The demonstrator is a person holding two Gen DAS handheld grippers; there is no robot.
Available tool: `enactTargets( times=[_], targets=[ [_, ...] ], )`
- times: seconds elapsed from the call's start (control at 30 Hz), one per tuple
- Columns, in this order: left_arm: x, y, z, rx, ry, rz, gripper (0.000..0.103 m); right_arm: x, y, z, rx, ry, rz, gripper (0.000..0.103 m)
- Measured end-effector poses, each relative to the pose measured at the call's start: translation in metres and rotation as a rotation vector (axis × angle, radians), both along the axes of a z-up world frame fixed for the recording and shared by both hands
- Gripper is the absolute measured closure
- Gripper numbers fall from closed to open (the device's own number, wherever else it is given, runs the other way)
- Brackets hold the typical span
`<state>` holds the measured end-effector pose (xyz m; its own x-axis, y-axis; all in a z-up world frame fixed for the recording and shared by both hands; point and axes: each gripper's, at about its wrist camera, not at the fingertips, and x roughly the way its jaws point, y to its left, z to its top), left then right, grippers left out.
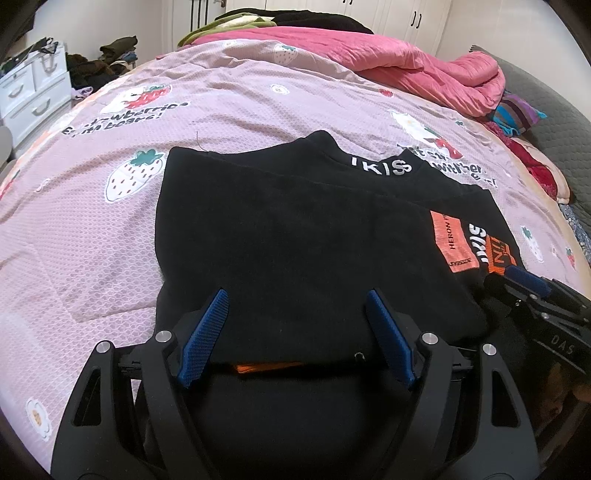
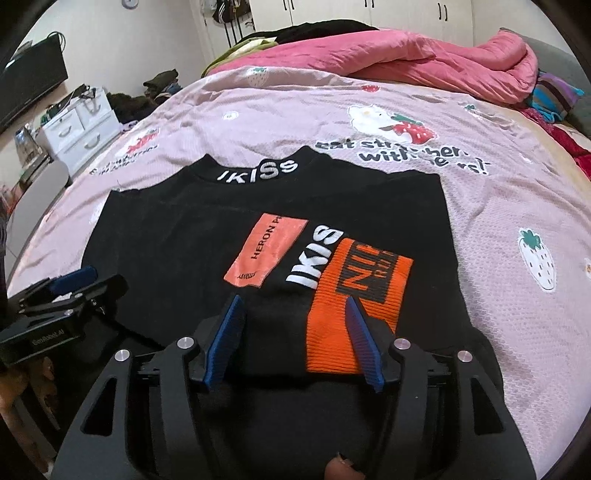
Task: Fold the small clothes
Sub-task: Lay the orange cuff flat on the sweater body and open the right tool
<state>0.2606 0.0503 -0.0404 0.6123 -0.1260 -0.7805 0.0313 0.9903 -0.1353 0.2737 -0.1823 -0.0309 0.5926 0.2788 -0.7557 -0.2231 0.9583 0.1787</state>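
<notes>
A small black sweater [image 1: 295, 236] with a white "IKISS" collar and orange patches lies on the pink strawberry bedspread [image 1: 110, 229], sleeves folded in. My left gripper [image 1: 297, 299] is open, its blue pads [image 1: 207, 332] spread over the sweater's near left hem. My right gripper [image 2: 293, 306] is open over the near right hem, with the sweater [image 2: 184, 229] and its orange ribbed cuff [image 2: 354, 306] between its pads [image 2: 225, 332]. Each gripper shows in the other's view: the right [image 1: 532, 284], the left [image 2: 74, 277].
A rumpled pink quilt [image 1: 406, 62] lies at the far side of the bed. Dark clothes [image 1: 295, 18] are piled behind it. A white drawer unit [image 1: 29, 92] stands left of the bed. Colourful fabrics [image 1: 517, 114] lie at the right edge.
</notes>
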Motion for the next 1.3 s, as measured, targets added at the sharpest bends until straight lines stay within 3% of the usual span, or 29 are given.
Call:
enactTargets(
  times=[0.23,0.3,0.53,0.67,0.77,0.9,1.3],
  targets=[
    [-0.001,0.001,0.004,-0.002,-0.007,0.003,0.033,-0.003,-0.005,0.008,0.025,-0.02,-0.014,0.039],
    [-0.002,0.002,0.006,-0.006,-0.011,0.005,0.033,-0.004,-0.006,0.01,0.032,-0.028,-0.026,0.027],
    [-0.007,0.007,0.016,-0.004,-0.04,0.03,0.032,-0.007,-0.01,0.016,0.049,-0.05,-0.052,0.027],
    [-0.01,0.01,0.022,0.002,-0.059,0.052,0.024,-0.008,-0.012,0.019,0.053,-0.067,-0.066,0.027],
    [-0.013,0.012,0.026,0.011,-0.072,0.065,0.02,-0.011,-0.016,0.024,0.068,-0.084,-0.078,0.012],
    [-0.017,0.012,0.033,0.037,-0.095,0.08,0.01,-0.013,-0.021,0.031,0.077,-0.108,-0.093,0.011],
    [-0.021,0.002,0.039,0.098,-0.114,0.088,0.009,-0.018,-0.035,0.043,0.081,-0.14,-0.137,0.01]
  ],
)
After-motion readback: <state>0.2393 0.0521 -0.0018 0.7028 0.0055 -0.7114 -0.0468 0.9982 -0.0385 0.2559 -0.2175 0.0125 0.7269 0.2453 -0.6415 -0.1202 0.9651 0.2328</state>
